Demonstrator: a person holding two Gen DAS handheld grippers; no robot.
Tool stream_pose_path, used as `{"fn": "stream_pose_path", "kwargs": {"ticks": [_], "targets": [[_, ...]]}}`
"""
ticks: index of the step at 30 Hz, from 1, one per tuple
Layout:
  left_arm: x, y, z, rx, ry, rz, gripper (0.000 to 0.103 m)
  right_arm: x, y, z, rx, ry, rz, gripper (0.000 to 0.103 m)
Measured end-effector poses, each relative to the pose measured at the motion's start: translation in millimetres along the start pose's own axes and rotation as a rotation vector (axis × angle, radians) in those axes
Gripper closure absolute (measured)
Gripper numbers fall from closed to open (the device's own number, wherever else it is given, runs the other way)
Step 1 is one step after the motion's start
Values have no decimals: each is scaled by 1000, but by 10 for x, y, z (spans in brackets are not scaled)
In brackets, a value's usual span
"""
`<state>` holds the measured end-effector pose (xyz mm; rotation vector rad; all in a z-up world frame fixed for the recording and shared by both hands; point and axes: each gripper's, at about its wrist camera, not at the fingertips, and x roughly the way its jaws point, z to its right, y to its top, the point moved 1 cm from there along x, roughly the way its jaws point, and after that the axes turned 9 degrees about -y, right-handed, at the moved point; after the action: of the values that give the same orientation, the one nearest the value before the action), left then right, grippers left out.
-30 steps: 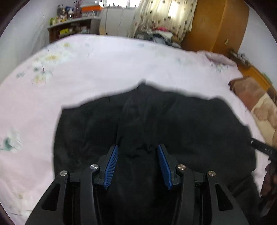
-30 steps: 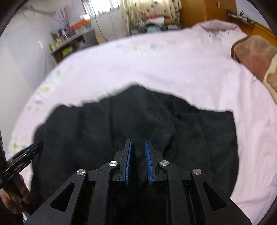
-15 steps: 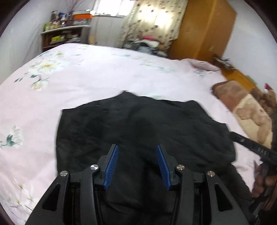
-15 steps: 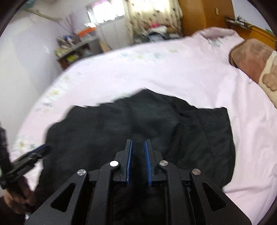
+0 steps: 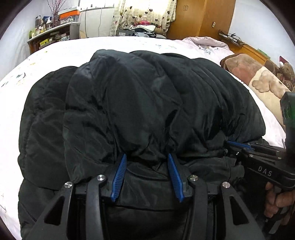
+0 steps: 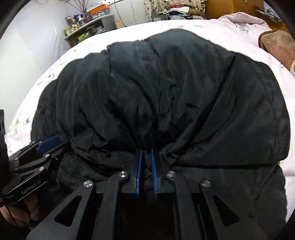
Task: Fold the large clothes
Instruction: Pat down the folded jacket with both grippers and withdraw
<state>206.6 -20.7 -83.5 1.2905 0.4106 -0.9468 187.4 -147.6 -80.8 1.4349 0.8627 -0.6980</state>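
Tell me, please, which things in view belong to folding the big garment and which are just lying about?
Job:
black padded jacket
right claw, pinching its hem
left claw, around a thick fold

Lying about:
brown blanket
shelf clutter
clothes pile
wardrobe

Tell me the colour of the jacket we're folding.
Plain black, no pattern: the jacket shows best in the right wrist view.

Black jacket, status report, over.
Both grippers, left and right, clamped on bunched near edge of black jacket. Jacket heaped on pink bedsheet. Nothing in the way.
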Motion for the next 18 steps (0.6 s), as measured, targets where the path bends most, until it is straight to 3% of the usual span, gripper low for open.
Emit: {"fn": "stream_pose_path", "kwargs": {"ticks": [4,8,11,13,16,18], "targets": [[-30,3,-17,3,4,2,54,55,-2,29,-5,-7,0,96],[-269,128,45,-23,-23,-14,55,-146,20,-69,2,-9,-2,95],[-610,152,51,-5,-27,67,55,-500,33,-36,36,15,63,93],[-641,103,-5,-2,-17,73,55,-652,10,-80,22,35,105,93],[-385,-84,-166,-33,2,-1,55,-446,-82,-208,-32,25,40,93],[-334,-177,-167,-2,16,0,55,-240,-159,-217,-50,15,-8,93]]}}
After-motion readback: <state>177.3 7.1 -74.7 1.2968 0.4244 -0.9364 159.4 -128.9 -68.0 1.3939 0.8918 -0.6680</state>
